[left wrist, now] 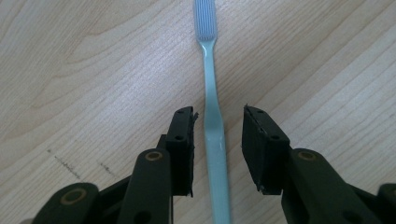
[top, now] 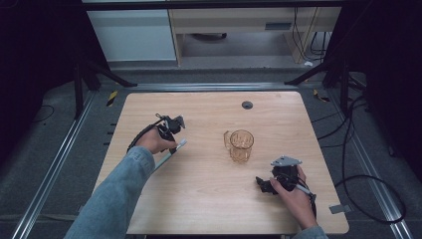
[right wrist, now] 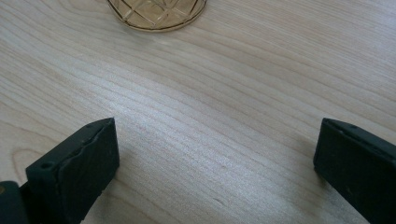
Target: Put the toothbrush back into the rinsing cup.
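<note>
Left gripper (left wrist: 218, 140) in my left hand (top: 155, 141) sits low over the toothbrush (left wrist: 212, 121), jaws straddling the handle, one each side, a thin gap at both pads; not clamped, nothing gripped. No earlier look to compare. Toothbrush lies flat on the wooden table (top: 209, 199), pale blue-green, long axis running straight away from my jaws in the left gripper view, bristle head (left wrist: 204, 18) at the far end, handle tail passing back under the gripper. In the high view the toothbrush (top: 171, 153) slants from lower left to upper right, head end peeking out just right of my hand, well inside the left table edge.

Right gripper (right wrist: 215, 154) in my right hand (top: 293, 194) rests near the front right of the table, jaws spread wide, bare wood between them, holding nothing. Its view catches just the base of the amber glass mug (right wrist: 156, 14) at the top; the high view shows the whole mug (top: 241, 145) upright, handle on its left, mid-table between both hands and apart from each.

Plenty of bare table around mug and brush. Far side: a dark round grommet (top: 247, 104) near the back edge.
</note>
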A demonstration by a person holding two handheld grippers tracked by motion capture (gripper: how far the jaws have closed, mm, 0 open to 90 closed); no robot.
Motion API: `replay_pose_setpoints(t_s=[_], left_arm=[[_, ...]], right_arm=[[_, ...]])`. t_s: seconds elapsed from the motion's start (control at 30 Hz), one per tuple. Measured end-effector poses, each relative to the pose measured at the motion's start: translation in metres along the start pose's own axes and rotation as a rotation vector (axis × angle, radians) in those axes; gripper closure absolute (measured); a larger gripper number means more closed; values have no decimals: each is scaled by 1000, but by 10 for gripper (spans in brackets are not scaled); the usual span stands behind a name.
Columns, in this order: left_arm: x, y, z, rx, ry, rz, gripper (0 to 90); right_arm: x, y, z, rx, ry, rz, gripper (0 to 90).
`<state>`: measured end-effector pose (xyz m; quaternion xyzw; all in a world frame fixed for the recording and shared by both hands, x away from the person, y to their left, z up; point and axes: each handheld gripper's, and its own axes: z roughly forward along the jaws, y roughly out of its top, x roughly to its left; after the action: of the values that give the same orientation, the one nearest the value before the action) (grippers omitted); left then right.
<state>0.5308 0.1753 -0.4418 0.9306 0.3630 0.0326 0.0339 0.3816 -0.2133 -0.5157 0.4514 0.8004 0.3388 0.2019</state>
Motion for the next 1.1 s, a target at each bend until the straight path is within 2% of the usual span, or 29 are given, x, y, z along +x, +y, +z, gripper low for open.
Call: replay_pose_setpoints(t_s=[0.2, 0.27, 0.43, 0.5, 1.1], left_arm=[[0, 3, 6, 8, 5, 6, 638], [1, 3, 8, 15, 3, 7, 641], [2, 3, 12, 9, -5, -2, 657], [3, 2, 14, 7, -6, -5, 660], [8, 3, 15, 8, -23, -18, 708]], right_arm=[[0, 0, 0, 1, 1, -2, 5], [2, 1, -1, 8, 14, 34, 5], [1, 0, -1, 7, 11, 20, 5], [2, 1, -1, 7, 14, 33, 5], [2, 1, -1, 7, 12, 31, 5]])
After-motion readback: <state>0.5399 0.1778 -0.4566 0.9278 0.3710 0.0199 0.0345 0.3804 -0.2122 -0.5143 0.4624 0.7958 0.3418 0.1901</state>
